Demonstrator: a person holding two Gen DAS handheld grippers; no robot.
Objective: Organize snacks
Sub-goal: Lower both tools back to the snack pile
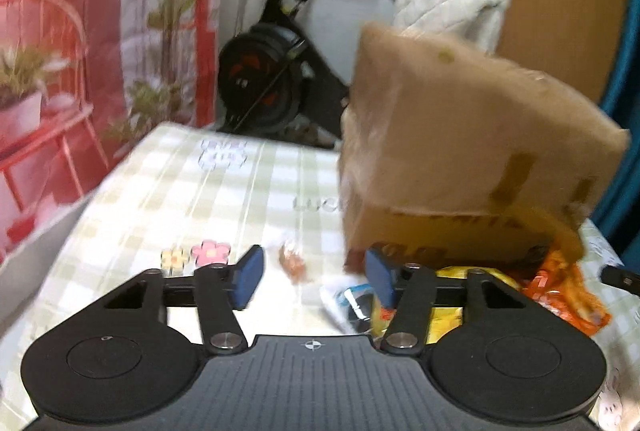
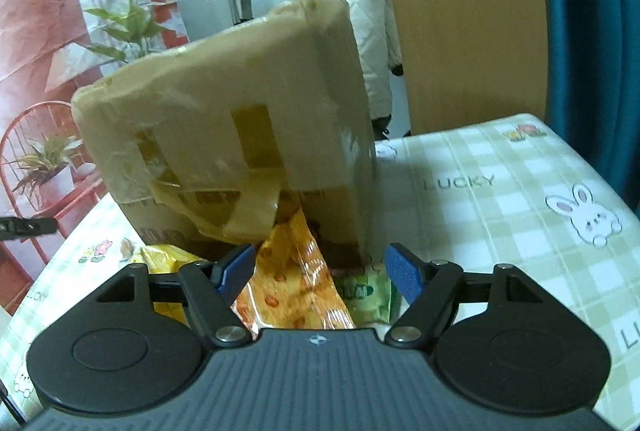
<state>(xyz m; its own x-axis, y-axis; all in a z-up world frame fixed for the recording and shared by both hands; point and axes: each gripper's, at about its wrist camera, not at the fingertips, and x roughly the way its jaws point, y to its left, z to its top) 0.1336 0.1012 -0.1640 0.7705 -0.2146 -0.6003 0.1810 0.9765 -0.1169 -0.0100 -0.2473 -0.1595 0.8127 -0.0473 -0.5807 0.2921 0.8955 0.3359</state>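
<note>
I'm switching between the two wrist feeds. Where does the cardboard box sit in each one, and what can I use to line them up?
Left wrist: the cardboard box fills the right of centre, tilted, beyond the open left gripper.
Right wrist: the cardboard box stands centre-left, just beyond the open right gripper.
Shared landmark: the orange snack packet at the box's open lower edge.

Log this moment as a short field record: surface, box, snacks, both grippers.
surface: table with green checked cloth
box: taped cardboard box, tipped over the snacks, opening facing the cameras
snacks: orange packet spilling from the opening; yellow packet and green packet beside it; small wrapped sweet apart on the cloth
left gripper: open, empty
right gripper: open, over the orange packet, not gripping it
</note>
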